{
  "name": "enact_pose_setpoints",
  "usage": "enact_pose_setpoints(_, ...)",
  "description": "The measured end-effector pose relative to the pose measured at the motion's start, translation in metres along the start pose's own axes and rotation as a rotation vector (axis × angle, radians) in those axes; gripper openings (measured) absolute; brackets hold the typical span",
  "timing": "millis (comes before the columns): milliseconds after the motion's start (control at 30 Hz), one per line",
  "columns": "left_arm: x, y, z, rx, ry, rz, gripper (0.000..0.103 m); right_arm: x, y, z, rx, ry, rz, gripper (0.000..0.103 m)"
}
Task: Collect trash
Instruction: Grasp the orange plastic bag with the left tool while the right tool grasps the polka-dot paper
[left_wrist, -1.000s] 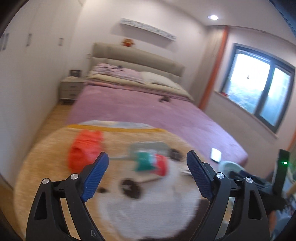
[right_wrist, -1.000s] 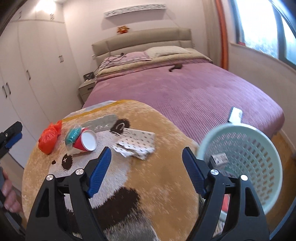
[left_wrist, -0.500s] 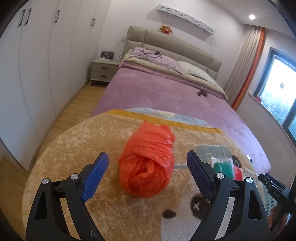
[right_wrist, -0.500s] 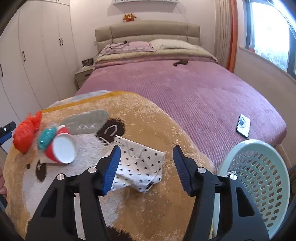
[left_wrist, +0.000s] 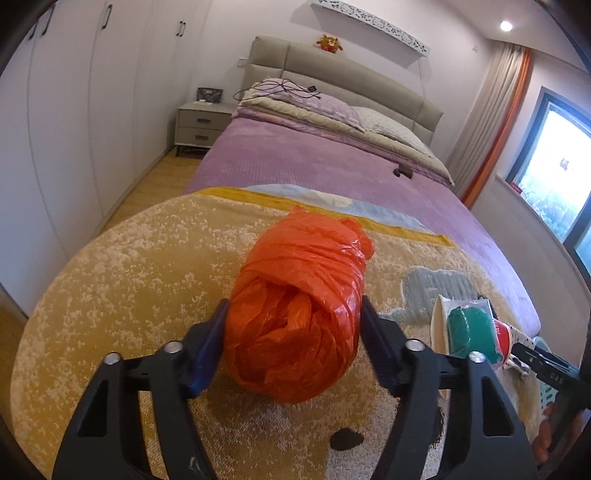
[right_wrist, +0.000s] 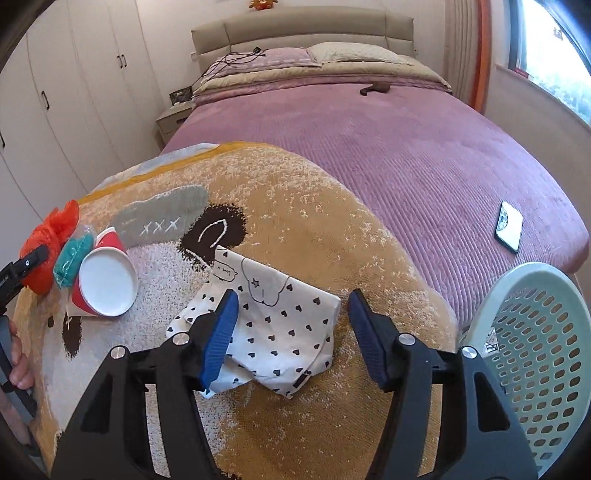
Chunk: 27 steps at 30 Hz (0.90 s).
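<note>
A balled orange plastic bag (left_wrist: 299, 310) lies on the yellow cartoon blanket (left_wrist: 147, 280). My left gripper (left_wrist: 293, 350) has its blue pads against both sides of the bag. It also shows at the left edge of the right wrist view (right_wrist: 48, 240). My right gripper (right_wrist: 291, 332) is open around a crumpled white paper bag with black hearts (right_wrist: 273, 325), jaws apart from it. A red paper cup (right_wrist: 105, 280) and a teal wrapper (right_wrist: 74, 258) lie between the two. A pale green mesh basket (right_wrist: 535, 354) stands to the right.
A purple bed (right_wrist: 406, 140) stretches behind the blanket, with a phone (right_wrist: 509, 225) near its right edge. White wardrobes (left_wrist: 74, 92) line the left wall, a nightstand (left_wrist: 203, 125) stands by the headboard, and a window (left_wrist: 554, 184) is on the right.
My left gripper swung left from the cup to the orange bag, moved in and closed onto it. My right gripper advanced to the heart-print paper bag and narrowed its jaws.
</note>
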<state>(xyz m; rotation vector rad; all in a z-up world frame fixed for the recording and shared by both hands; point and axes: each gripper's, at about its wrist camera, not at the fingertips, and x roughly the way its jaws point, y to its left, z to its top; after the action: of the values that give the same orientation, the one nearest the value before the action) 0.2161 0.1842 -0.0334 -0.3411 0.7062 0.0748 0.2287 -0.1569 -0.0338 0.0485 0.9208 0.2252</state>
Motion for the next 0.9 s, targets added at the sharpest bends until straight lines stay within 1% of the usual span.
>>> enact_pose_setpoints(33, -0.001, -0.002, -0.001, 0.010, -0.005, 0.007, 0.060, -0.001, 0.003, -0.001, -0.016, -0.001, 0.000, 0.058)
enact_pose_setpoints(67, -0.001, -0.003, -0.001, 0.019, -0.008, 0.013, 0.059, -0.002, 0.005, -0.002, -0.028, -0.004, -0.001, 0.050)
enact_pose_setpoints(100, -0.001, -0.006, -0.002, 0.035, -0.010, 0.021, 0.058, -0.003, 0.007, -0.003, -0.039, -0.007, -0.001, 0.038)
enact_pose_setpoints(133, -0.001, -0.010, -0.002, 0.048, -0.013, 0.031, 0.057, -0.004, 0.010, -0.004, -0.051, -0.008, -0.004, 0.034)
enact_pose_setpoints(167, -0.002, -0.013, -0.002, 0.062, -0.018, 0.049, 0.057, -0.005, 0.010, -0.005, -0.054, -0.010, -0.005, 0.028)
enact_pose_setpoints(200, -0.003, -0.016, -0.003, 0.075, -0.024, 0.057, 0.055, -0.007, 0.010, -0.006, -0.057, -0.015, 0.003, 0.017)
enact_pose_setpoints(300, -0.006, -0.017, -0.003, 0.087, -0.033, 0.048, 0.051, -0.017, 0.011, -0.010, -0.072, -0.049, 0.051, 0.007)
enact_pose_setpoints(333, -0.007, -0.016, -0.003, 0.085, -0.033, 0.040, 0.048, -0.024, 0.012, -0.012, -0.084, -0.081, 0.071, 0.005)
enact_pose_setpoints(400, -0.007, -0.017, -0.003, 0.084, -0.038, 0.032, 0.045, -0.035, 0.015, -0.016, -0.094, -0.118, 0.078, 0.003)
enact_pose_setpoints(533, -0.013, -0.023, -0.004, 0.098, -0.043, 0.015, 0.042, -0.050, 0.014, -0.026, -0.070, -0.150, 0.081, 0.002)
enact_pose_setpoints(633, -0.027, -0.034, -0.007, 0.107, -0.056, -0.031, 0.042, -0.066, 0.008, -0.032, -0.048, -0.179, 0.078, 0.002)
enact_pose_setpoints(767, -0.053, -0.058, -0.008, 0.134, -0.093, -0.098, 0.042, -0.096, -0.002, -0.036, -0.022, -0.236, 0.045, 0.002)
enact_pose_setpoints(833, -0.063, -0.074, -0.009, 0.163, -0.113, -0.134, 0.042, -0.111, -0.011, -0.038, -0.009, -0.258, 0.021, 0.002)
enact_pose_setpoints(900, -0.072, -0.093, -0.009, 0.200, -0.134, -0.167, 0.042, -0.125, -0.019, -0.041, 0.012, -0.274, 0.016, 0.002)
